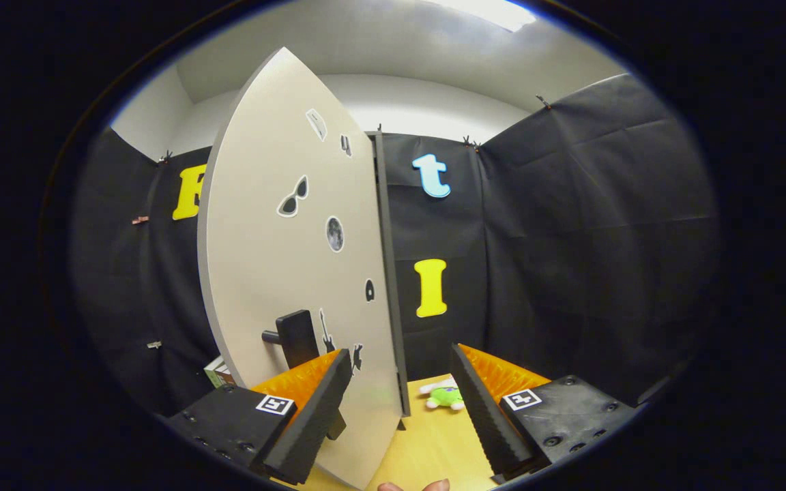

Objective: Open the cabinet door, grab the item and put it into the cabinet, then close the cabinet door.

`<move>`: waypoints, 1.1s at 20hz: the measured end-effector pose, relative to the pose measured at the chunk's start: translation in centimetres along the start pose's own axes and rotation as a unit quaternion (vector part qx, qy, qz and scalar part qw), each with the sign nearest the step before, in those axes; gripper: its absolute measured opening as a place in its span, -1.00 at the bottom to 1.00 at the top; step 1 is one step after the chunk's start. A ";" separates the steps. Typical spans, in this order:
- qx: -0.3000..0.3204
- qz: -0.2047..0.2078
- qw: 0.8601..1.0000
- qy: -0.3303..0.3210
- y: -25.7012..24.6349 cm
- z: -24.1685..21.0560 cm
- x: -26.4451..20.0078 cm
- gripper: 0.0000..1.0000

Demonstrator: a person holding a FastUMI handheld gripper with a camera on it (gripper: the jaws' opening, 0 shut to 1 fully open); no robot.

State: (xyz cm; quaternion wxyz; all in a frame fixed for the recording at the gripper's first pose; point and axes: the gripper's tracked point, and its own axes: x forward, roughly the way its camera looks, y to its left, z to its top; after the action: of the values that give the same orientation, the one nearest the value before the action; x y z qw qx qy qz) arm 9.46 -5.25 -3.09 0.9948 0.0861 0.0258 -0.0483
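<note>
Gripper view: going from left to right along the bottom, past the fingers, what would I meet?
Small box peeking out behind the door → black door handle → open cabinet door edge → green plush toy on the wooden table, ahead between the open hand-held gripper fingers.

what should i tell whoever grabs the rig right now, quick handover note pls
Tool: open, holding nothing. One finger sits just in front of the cabinet door, beside its dark handle; whether it touches the door cannot be told.
Door: swung open, stickers on its face, its edge running down between the fingers.
Item: small green and white plush toy lies on the wooden table, just ahead between the fingers, not yet picked up.
A small box sits behind the door's far side.
Done: door opened.
Left: grab the toy, put it in the cabinet, close the door.
</note>
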 end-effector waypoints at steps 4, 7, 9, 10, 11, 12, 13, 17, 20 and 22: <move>0.001 0.049 0.999 0.006 6.0 -1.3 2.1 0.93; 0.002 0.089 0.996 0.024 10.7 -2.9 3.1 0.94; 0.004 0.107 0.994 0.028 12.9 -3.3 3.2 0.94; 0.006 0.113 0.993 0.026 13.7 -3.1 3.3 0.94; 0.005 0.117 0.993 0.022 14.4 -2.9 3.3 0.94; 0.004 0.119 0.993 0.018 14.8 -2.9 3.3 0.94; 0.003 0.121 0.993 0.016 15.1 -2.7 3.3 0.94; 0.003 0.117 0.993 0.006 14.9 -2.3 2.7 0.94; 0.004 0.105 0.994 0.000 13.8 -2.0 2.6 0.94; 0.002 0.100 0.995 -0.001 13.2 -2.1 2.3 0.94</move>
State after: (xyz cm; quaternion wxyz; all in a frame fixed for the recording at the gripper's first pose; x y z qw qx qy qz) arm 12.97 7.85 -3.11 0.9944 0.0906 0.0164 0.0511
